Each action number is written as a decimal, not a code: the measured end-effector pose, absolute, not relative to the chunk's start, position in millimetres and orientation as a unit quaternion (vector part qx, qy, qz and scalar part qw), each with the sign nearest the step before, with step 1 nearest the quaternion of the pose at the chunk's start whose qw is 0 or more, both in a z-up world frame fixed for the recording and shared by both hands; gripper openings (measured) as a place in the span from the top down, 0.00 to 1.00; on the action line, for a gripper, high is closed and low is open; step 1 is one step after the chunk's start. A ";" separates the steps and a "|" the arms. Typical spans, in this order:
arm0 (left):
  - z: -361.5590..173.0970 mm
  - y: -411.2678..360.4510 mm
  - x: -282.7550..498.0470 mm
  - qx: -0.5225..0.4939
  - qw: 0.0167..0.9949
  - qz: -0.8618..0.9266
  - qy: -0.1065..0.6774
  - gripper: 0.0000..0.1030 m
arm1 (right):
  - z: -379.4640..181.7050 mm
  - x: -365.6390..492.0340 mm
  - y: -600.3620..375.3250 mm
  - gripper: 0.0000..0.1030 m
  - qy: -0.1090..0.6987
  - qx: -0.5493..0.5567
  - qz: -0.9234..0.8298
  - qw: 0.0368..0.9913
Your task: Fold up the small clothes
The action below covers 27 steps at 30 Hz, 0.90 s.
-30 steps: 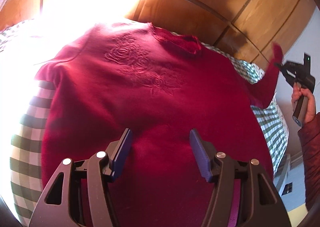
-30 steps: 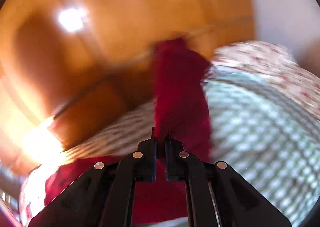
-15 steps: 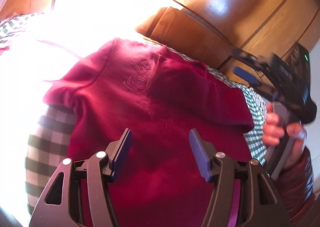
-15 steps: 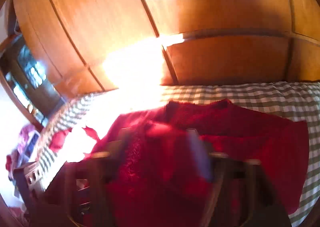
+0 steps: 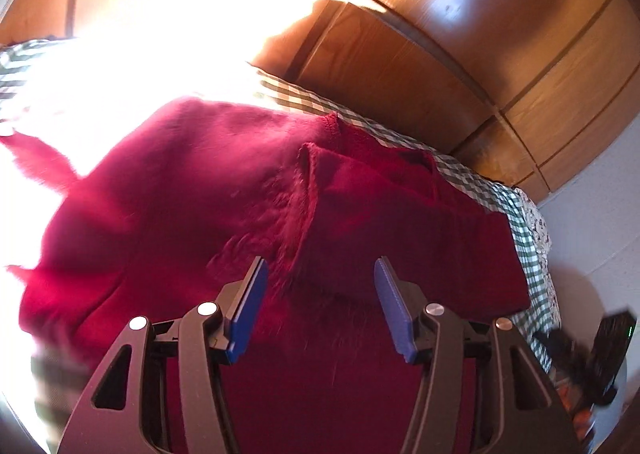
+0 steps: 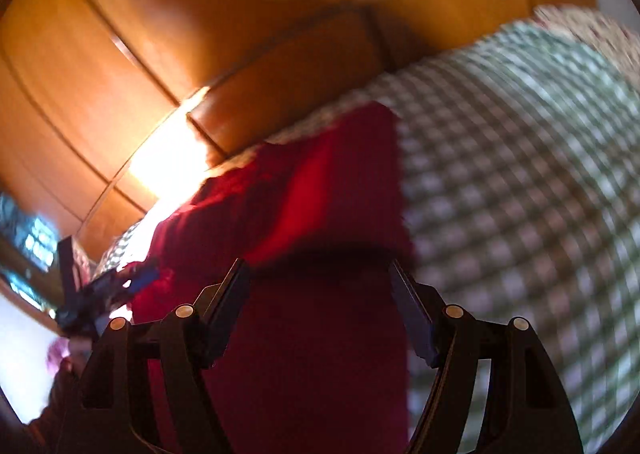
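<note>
A dark red sweater lies spread on a green-and-white checked bed cover. Its right sleeve lies folded across the chest. My left gripper hovers just above the sweater's lower middle. Its blue pads are apart and closing, with nothing pinched between them. In the blurred right wrist view the sweater fills the middle. My right gripper stands open over its right side, near the edge where red cloth meets the checked cover.
Brown wooden panels rise right behind the bed. Strong glare washes out the far left of the cover. A floral pillow lies at the bed's right end, by a white wall.
The right gripper, shut on the raised sleeve a second ago, has opened and let it go. The sleeve now lies across the chest. Both grippers have shifted sideways.
</note>
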<state>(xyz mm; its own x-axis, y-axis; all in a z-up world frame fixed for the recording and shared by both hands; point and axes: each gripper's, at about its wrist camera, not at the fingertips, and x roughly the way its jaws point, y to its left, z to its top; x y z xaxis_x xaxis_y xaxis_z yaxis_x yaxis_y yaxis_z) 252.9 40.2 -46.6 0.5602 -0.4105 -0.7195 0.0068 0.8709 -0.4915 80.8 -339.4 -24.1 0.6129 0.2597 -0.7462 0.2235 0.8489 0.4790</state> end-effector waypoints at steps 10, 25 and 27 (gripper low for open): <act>-4.9 39.4 261.5 -0.262 0.873 -0.139 0.388 0.93 | -41.5 124.1 -319.7 0.32 0.434 0.287 0.028 0.853; -51.2 55.7 247.2 -0.187 0.876 -0.070 0.440 0.92 | -16.6 132.0 -278.9 0.32 0.454 0.170 0.061 0.872; -49.5 54.4 246.6 -0.170 0.883 -0.050 0.434 0.92 | -20.0 150.4 -275.4 0.32 0.454 0.153 0.037 0.877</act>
